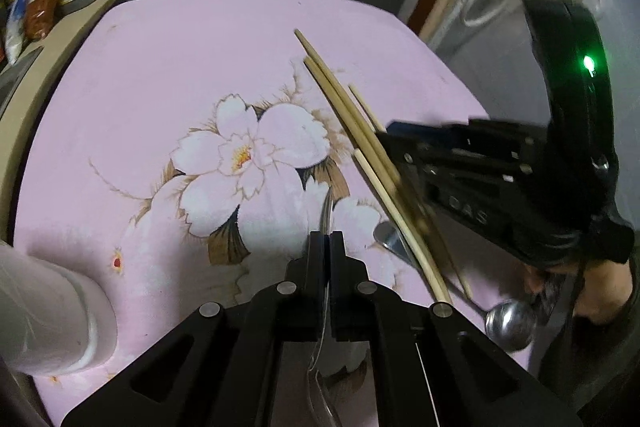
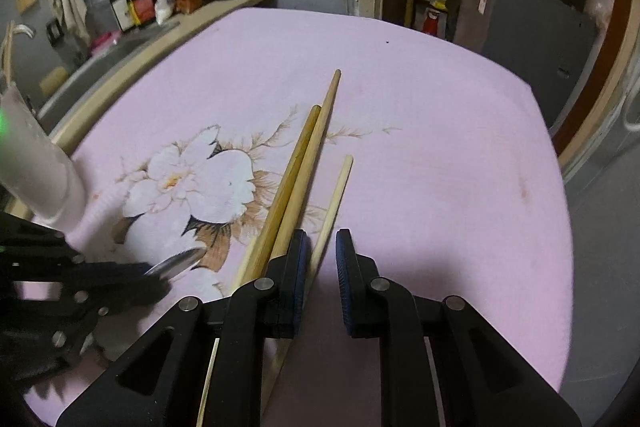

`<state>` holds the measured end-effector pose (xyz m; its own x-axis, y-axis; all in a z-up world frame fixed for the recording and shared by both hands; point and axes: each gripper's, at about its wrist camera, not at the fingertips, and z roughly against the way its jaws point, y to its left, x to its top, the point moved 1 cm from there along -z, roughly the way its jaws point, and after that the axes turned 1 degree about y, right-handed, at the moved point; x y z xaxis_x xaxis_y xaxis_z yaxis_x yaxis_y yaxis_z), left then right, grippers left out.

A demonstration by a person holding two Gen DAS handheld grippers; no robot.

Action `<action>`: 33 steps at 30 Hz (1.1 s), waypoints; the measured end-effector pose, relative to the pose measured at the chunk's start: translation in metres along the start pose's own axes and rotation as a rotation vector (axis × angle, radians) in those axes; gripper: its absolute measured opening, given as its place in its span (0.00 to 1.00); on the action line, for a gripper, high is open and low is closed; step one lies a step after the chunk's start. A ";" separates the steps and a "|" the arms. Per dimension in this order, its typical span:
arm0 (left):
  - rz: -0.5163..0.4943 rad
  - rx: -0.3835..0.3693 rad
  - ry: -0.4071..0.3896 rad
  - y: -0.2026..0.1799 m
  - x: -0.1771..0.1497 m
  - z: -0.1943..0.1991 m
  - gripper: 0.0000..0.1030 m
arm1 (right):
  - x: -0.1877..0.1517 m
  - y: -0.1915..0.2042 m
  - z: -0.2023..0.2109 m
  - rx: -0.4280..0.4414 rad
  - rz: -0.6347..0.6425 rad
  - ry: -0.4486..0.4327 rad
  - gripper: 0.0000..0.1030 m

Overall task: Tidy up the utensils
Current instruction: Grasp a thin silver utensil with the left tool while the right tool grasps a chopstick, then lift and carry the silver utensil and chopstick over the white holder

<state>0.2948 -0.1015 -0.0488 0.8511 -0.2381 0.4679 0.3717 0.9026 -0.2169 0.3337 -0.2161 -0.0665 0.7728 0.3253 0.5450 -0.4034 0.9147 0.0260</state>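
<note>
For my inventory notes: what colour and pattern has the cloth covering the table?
Pink tablecloth with a large white flower print, clearest in the right wrist view.

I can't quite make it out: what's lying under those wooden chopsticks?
A metal spoon lies partly beneath the chopsticks, on the pink flowered tablecloth. The middle of its handle is covered by them.

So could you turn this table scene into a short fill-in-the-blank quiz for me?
1. The tablecloth is pink with a printed white ____.
2. The long wooden sticks on it are ____.
3. The shiny metal utensil lying near the table's edge is a ____.

Missing words: flower; chopsticks; spoon
</note>
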 end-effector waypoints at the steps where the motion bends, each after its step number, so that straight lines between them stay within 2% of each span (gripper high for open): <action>1: -0.011 0.005 0.010 -0.002 0.000 0.000 0.02 | 0.001 0.001 -0.001 -0.013 0.004 0.005 0.13; 5: -0.053 0.040 0.049 -0.009 0.003 -0.003 0.02 | 0.004 0.000 -0.003 -0.017 -0.008 0.041 0.13; 8: -0.033 0.048 0.044 -0.011 0.004 -0.003 0.00 | 0.006 -0.005 -0.001 0.011 -0.059 0.063 0.06; 10: 0.000 0.025 -0.003 -0.010 -0.001 0.004 0.00 | 0.003 -0.011 0.003 0.057 -0.126 0.057 0.03; 12: 0.026 -0.010 -0.060 -0.007 -0.006 0.013 0.00 | -0.005 -0.020 0.011 0.109 -0.205 0.015 0.03; 14: 0.043 -0.020 -0.126 -0.007 -0.012 0.024 0.00 | -0.015 -0.026 0.025 0.137 -0.265 -0.058 0.03; 17: 0.058 -0.040 -0.248 -0.008 -0.021 0.043 0.00 | -0.027 -0.025 0.045 0.149 -0.291 -0.155 0.02; 21: 0.068 -0.073 -0.404 -0.009 -0.032 0.069 0.00 | -0.047 -0.016 0.084 0.167 -0.309 -0.359 0.02; 26: 0.088 -0.037 -0.597 -0.005 -0.044 0.110 0.00 | -0.069 0.018 0.133 0.096 -0.256 -0.654 0.02; 30: 0.099 -0.043 -0.699 -0.003 -0.049 0.137 0.00 | -0.072 0.048 0.160 0.022 -0.171 -0.796 0.02; 33: 0.103 -0.039 -0.749 0.001 -0.049 0.155 0.00 | -0.063 0.063 0.174 0.029 -0.150 -0.879 0.02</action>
<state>0.1959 -0.0338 0.0610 0.4077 0.1671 0.8977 0.3282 0.8906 -0.3148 0.1746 -0.2210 0.0463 0.1684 -0.1095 0.9796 -0.3495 0.9226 0.1632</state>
